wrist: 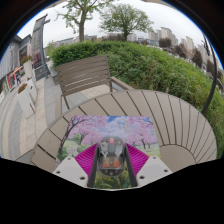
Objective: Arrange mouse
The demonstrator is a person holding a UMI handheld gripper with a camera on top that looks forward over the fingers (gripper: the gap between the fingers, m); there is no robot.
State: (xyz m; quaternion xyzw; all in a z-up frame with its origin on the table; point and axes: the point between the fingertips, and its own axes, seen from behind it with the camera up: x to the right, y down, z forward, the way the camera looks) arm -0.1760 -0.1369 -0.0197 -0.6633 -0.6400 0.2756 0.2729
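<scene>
A dark translucent mouse with red-orange glints inside sits between my gripper's two fingers. Both magenta pads press against its sides, so the gripper is shut on it. The mouse is over the near edge of a mouse mat printed with pink cherry blossoms, which lies on a round wooden slatted table. I cannot tell whether the mouse rests on the mat or is held just above it.
A wooden slatted chair stands beyond the table at the far left. A green hedge runs behind, with trees and buildings beyond. A paved walkway lies to the left.
</scene>
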